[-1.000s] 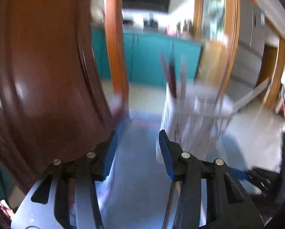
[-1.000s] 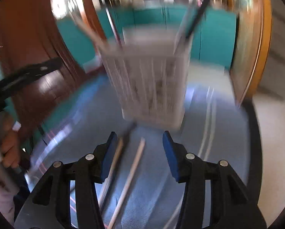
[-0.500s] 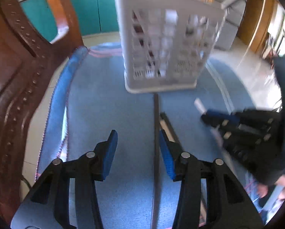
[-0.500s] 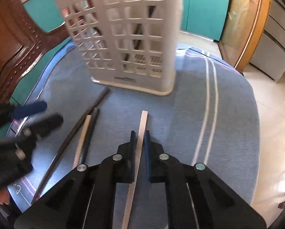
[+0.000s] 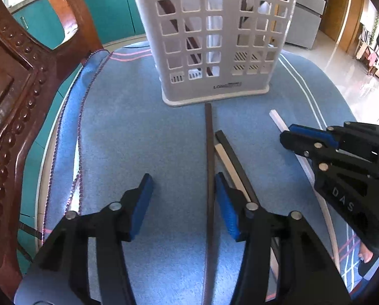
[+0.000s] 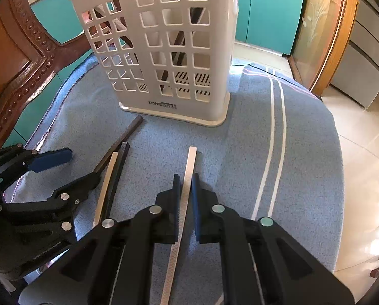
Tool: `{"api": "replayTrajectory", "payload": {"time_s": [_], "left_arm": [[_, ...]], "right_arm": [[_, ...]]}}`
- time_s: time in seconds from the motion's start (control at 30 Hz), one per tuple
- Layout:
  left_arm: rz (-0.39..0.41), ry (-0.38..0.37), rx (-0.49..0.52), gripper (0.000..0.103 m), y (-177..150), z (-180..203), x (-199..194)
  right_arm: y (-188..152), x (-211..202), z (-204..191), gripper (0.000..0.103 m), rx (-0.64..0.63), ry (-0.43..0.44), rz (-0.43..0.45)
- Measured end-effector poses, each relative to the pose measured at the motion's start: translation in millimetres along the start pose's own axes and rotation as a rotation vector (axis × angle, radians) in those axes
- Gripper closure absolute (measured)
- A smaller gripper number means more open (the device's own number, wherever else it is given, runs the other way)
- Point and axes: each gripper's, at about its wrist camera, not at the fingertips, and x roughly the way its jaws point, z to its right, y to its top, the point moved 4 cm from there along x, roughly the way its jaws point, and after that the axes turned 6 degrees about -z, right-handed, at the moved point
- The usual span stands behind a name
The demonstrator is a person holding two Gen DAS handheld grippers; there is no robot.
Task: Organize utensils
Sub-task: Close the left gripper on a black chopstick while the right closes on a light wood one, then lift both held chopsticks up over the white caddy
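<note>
Chopsticks are lying on the blue desk, pointing far toward the white basket [image 6: 164,50]. The right claw [image 6: 185,190] is pinching the white chopstick [image 6: 190,167]. The left claw [image 5: 183,203] is opening around the dark chopstick [image 5: 209,152], not squeezing it.

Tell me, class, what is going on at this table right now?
A person with a gripper in each hand is sorting chopsticks into a white basket on a blue cloth. The right gripper is shut on a white chopstick lying flat. The left gripper is opening its jaws around a dark chopstick, not gripping it. Two more chopsticks lie beside it; others already stand in the basket.
</note>
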Motion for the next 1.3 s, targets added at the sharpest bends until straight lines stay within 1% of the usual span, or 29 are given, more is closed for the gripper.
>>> {"api": "replayTrajectory", "payload": {"time_s": [0.07,0.17,0.23,0.3,0.37,0.4,0.43,0.5,0.57,0.6,0.63,0.7,0.73,0.83,0.93,1.03,1.1,1.2,1.23,1.27,1.3], "left_arm": [[0.005,0.006,-0.012,0.043,1,-2,2],[0.002,-0.006,-0.038,0.043,11,-2,7],[0.001,-0.007,-0.052,0.043,18,-5,9],[0.001,-0.012,-0.065,0.046,21,-8,11],[-0.003,-0.048,-0.075,0.061,24,-6,12],[-0.004,-0.053,-0.075,0.063,24,-5,12],[-0.002,-0.057,-0.071,0.068,25,-3,12],[-0.001,-0.063,-0.069,0.074,29,-1,12],[0.000,-0.063,-0.067,0.089,30,0,10],[-0.002,-0.056,-0.066,0.093,34,0,9],[-0.003,-0.046,-0.065,0.096,34,-1,7],[-0.002,-0.039,-0.082,0.096,36,-5,5],[0.002,-0.035,-0.089,0.096,32,-15,5],[0.032,-0.026,-0.112,0.096,29,-26,-7],[0.095,-0.027,-0.127,0.096,30,-32,-29],[0.144,-0.044,-0.128,0.096,29,-35,-52],[0.170,-0.060,-0.131,0.096,29,-37,-68],[0.242,-0.082,-0.134,0.096,31,-37,-100],[0.283,-0.088,-0.135,0.096,30,-41,-118],[0.309,-0.094,-0.137,0.096,32,-45,-129],[0.351,-0.106,-0.144,0.096,33,-51,-147]], "right_arm": [[0,1,-3,0.092,-0.009,-0.017,0.008],[1,3,-9,0.088,-0.030,-0.046,0.021],[2,5,-12,0.087,-0.037,-0.061,0.028],[2,5,-11,0.087,-0.034,-0.061,0.031],[2,5,-10,0.087,-0.031,-0.058,0.033],[1,5,-11,0.087,-0.032,-0.059,0.035],[1,5,-11,0.087,-0.035,-0.061,0.036],[1,5,-11,0.087,-0.038,-0.062,0.035],[1,5,-10,0.088,-0.030,-0.051,0.034],[1,4,-9,0.093,-0.024,-0.040,0.033],[1,4,-8,0.094,-0.012,-0.022,0.032],[1,3,-7,0.095,-0.002,0.003,0.033],[1,2,-6,0.096,0.000,0.016,0.036],[2,-6,-11,0.096,-0.026,0.021,0.075],[4,-22,-12,0.096,-0.035,0.044,0.132],[8,-47,-11,0.096,-0.035,0.090,0.207],[10,-62,-10,0.096,-0.033,0.125,0.241],[13,-96,-9,0.096,-0.046,0.164,0.309],[13,-104,-8,0.096,-0.048,0.175,0.323],[14,-117,-7,0.096,-0.050,0.195,0.347],[16,-132,-6,0.096,-0.049,0.213,0.379]]}}
